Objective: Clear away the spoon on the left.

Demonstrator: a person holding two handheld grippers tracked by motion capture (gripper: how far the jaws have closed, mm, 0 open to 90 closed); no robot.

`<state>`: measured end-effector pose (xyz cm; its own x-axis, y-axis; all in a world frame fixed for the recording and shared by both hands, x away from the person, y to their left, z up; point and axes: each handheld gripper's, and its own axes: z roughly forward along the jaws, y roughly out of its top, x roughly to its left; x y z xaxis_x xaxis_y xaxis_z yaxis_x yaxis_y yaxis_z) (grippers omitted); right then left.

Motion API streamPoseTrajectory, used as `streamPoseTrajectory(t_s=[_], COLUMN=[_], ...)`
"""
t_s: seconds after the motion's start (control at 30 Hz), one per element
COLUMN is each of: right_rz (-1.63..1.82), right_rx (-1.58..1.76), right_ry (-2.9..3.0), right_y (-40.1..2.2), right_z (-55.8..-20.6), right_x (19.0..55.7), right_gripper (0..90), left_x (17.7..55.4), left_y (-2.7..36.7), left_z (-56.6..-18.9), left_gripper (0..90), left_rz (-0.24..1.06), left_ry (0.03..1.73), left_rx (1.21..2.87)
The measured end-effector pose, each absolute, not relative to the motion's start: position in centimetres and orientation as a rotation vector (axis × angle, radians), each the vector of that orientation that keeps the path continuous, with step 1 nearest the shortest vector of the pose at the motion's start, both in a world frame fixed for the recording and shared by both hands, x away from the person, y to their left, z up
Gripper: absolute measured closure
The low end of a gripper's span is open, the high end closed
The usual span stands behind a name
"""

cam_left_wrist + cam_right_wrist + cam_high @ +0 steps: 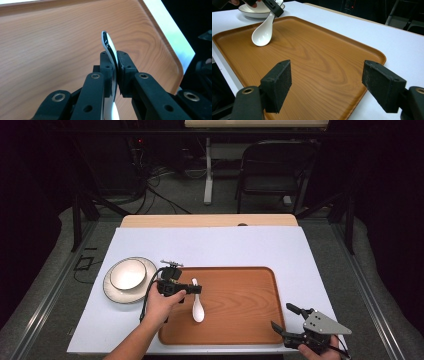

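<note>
**High view: spoon held over the tray**

High view shows the left gripper [192, 288] with its fingers [125, 72] clamped on the white spoon's [198, 307] handle, its bowl resting on the wooden tray [240, 320]. The right gripper [290, 320] hangs wide and empty at the tray's near right corner.

You look down from above the table's near side; both gripper views sit close over the same wooden tray [235, 305].
</note>
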<state>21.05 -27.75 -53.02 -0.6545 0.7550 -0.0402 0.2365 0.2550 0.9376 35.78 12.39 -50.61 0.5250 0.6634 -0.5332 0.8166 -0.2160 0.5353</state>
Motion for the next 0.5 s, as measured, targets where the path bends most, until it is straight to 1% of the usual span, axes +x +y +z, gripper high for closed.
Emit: streamPoseTrajectory(t_s=[0.3,0.5], right_rz=[1.395,1.393], right_rx=[0.897,0.890], right_ry=[2.041,2.041], right_y=[-27.8,-27.8], right_z=[-53.0,-53.0], right_x=[21.0,21.0], right_gripper=[23.2,23.2], left_x=[37.1,37.7], left_y=[12.9,13.2], left_z=[-52.4,-53.5], left_gripper=[81.0,78.3], left_rz=[-0.289,-0.298], left_ry=[1.316,1.370], left_rx=[1.876,1.853])
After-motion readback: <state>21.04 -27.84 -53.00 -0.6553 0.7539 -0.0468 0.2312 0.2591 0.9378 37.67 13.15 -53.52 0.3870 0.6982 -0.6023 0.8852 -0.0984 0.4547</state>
